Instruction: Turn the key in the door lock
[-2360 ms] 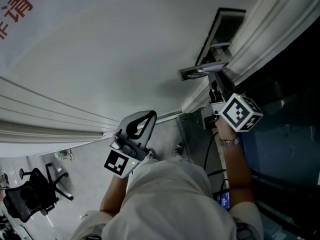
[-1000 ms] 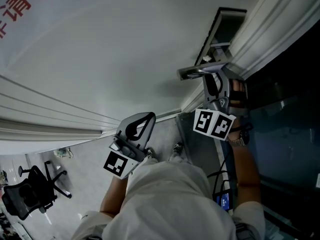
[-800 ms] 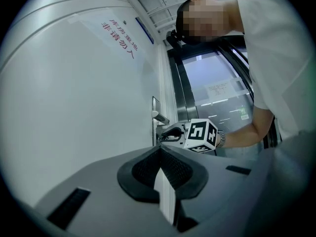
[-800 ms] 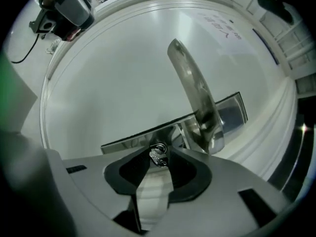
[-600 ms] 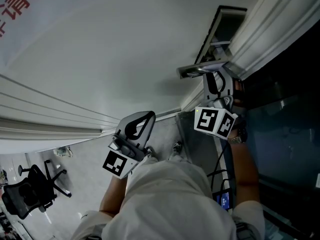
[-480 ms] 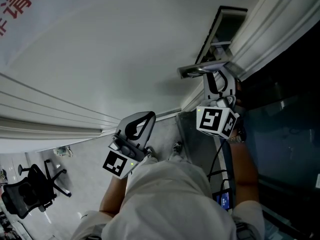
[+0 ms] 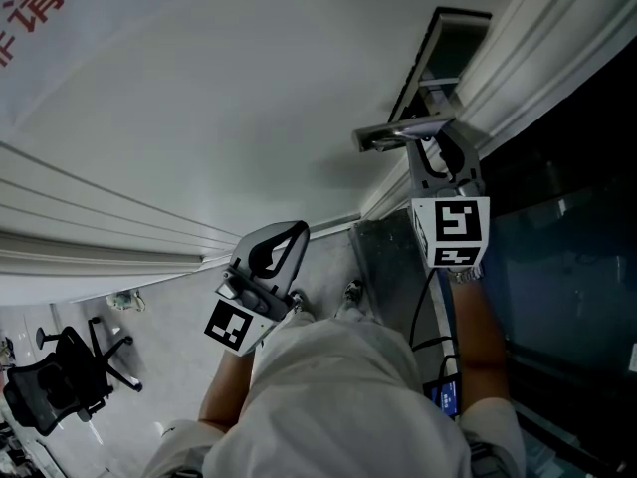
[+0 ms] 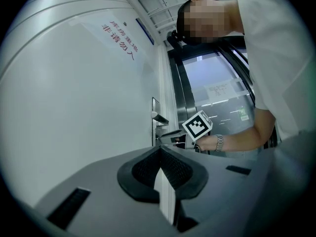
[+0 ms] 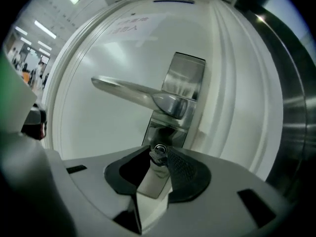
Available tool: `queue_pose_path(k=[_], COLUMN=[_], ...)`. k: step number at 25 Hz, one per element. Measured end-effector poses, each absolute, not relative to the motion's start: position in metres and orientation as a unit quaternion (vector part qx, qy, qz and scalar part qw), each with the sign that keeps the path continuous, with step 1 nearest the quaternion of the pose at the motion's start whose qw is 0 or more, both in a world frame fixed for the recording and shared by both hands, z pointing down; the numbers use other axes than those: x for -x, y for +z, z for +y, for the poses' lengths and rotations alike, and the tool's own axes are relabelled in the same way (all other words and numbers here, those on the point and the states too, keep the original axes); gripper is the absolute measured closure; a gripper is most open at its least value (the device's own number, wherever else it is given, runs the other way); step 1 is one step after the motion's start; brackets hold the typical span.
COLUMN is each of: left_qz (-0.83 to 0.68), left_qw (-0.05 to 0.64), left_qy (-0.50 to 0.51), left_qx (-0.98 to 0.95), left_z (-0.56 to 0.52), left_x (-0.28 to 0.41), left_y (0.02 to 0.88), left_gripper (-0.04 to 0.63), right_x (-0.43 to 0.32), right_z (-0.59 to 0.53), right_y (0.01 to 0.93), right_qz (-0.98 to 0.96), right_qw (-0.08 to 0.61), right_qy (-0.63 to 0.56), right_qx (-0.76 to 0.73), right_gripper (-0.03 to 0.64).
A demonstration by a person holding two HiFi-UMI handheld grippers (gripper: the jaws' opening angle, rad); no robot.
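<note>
Both jaws of the right gripper (image 9: 159, 155), just closed on the key (image 9: 158, 150), should roll it squarely about the axis of the lock (image 9: 165, 132), while the left gripper (image 8: 160, 151) idles clenched, empty.

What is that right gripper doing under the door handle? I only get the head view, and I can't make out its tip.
Observer: The right gripper is shut on a small silver key that sticks out of a tall brushed-metal plate. Its jaws have just been closing, with the key's head between them.
Visitor: Where does the key sit compared with the handle?
Observer: Directly beneath the hub of the silver lever handle, on that same plate.
</note>
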State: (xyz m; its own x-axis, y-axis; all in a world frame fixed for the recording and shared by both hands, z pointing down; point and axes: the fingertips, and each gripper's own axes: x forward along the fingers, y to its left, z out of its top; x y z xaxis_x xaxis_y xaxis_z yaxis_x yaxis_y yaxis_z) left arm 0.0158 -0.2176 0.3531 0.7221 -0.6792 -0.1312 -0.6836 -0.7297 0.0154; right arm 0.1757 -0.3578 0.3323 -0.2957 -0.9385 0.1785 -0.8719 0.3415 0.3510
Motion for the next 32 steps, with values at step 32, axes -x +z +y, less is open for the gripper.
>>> queue_pose_path(k=[32], left_qz=[0.361], left_qw=[0.02], left_qy=[0.059], left_qx=[0.931], left_z=[-0.206], left_x=[-0.017], left_y=[0.354], left_gripper=[0.586], right_x=[-0.184], right_z=[-0.346], right_y=[0.32], right_qz=[-0.848], right_qw=[-0.073], right_qy=[0.201], right_qx=[-0.486], right_gripper=[0.396])
